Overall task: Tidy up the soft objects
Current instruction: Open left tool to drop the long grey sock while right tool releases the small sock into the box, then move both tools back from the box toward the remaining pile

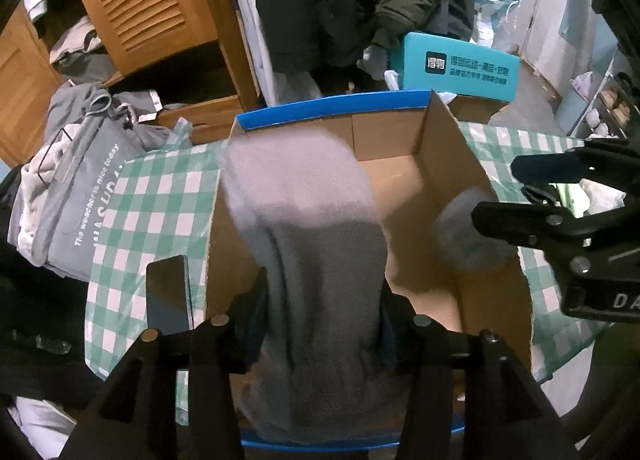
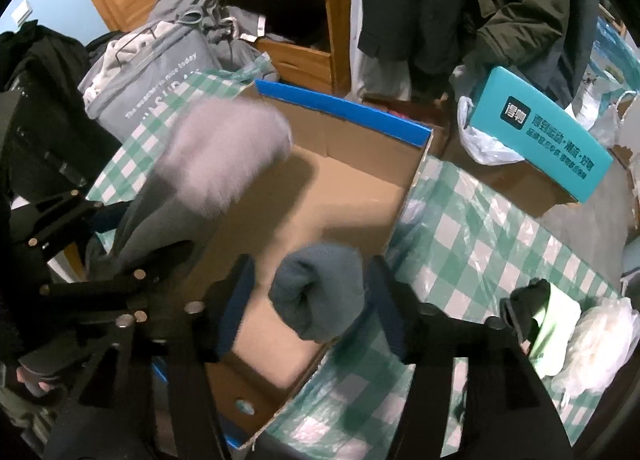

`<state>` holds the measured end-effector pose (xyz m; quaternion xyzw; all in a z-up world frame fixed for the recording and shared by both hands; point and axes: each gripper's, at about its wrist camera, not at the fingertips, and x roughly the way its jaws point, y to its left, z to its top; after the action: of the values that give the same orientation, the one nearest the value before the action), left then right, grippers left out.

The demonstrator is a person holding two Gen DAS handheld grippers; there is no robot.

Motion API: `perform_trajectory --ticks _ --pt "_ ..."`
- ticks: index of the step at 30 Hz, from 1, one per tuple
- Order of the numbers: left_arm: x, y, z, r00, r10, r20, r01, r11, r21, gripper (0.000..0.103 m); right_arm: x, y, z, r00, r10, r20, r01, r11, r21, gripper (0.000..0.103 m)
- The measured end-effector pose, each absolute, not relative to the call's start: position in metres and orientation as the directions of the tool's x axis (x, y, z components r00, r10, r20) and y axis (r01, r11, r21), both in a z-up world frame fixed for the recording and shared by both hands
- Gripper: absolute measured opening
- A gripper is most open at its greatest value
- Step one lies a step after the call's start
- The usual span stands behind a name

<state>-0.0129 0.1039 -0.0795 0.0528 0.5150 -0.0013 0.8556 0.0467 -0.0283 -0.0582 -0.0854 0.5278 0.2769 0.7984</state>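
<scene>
Left gripper (image 1: 324, 324) nearest the lens in the left wrist view, fingers apart, a long grey sock (image 1: 316, 244) lying between them. Whether the pads press the cloth: cannot tell, edges blurred. Sock's long axis running from the near rim of the cardboard box (image 1: 436, 148) toward its far wall; pale lilac toe end pointing far, darker grey leg end near, draped over the near blue edge. Same sock in the right wrist view at left, toe (image 2: 224, 152) blurred, raised above the box floor, pointing far and right.

Right gripper (image 2: 316, 300) over the near right corner of the box, fingers apart, a rolled blue-grey sock ball (image 2: 320, 292) sitting in the gap. Clear space on its left side; right side close to the pad, contact not clear. Ball roughly round, no long axis to speak of; puckered fold facing the camera. In the left wrist view, same ball (image 1: 464, 232) against the right wall of the box, blurred, right gripper (image 1: 560, 196) just beside it.

Box open at top, blue trim on far rim, standing on a green-and-white checked cloth (image 2: 480, 228). Phone (image 1: 168, 292) flat on the cloth left of the box. Grey clothes pile (image 1: 80, 188) far left. Teal box (image 2: 548, 132) far right.
</scene>
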Motion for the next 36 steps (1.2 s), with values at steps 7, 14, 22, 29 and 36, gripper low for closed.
perform_trajectory --ticks 7,14,22,29,36 --pt "-0.014 0.103 -0.072 0.495 0.061 -0.867 0.044 0.994 0.096 0.072 0.050 -0.041 -0.059 0.307 0.338 -0.890 -0.502 0.852 0.150 0.066" --pt "-0.013 0.091 -0.069 0.503 0.054 -0.863 0.072 0.992 0.104 0.075 0.051 -0.055 -0.056 0.318 0.336 -0.886 -0.467 0.869 0.162 0.072" --pt "-0.011 0.078 -0.068 0.502 0.041 -0.864 0.096 0.990 0.102 0.075 0.047 -0.069 -0.052 0.341 0.318 -0.885 -0.452 0.881 0.142 0.073" --pt "-0.008 0.064 -0.067 0.496 0.020 -0.868 0.118 0.989 0.091 0.075 0.045 -0.086 -0.051 0.361 0.301 -0.883 -0.425 0.896 0.132 0.073" --pt "-0.006 0.045 -0.066 0.497 0.007 -0.867 0.150 0.984 0.094 0.076 0.044 -0.108 -0.051 0.378 0.284 -0.881 -0.385 0.914 0.129 0.077"
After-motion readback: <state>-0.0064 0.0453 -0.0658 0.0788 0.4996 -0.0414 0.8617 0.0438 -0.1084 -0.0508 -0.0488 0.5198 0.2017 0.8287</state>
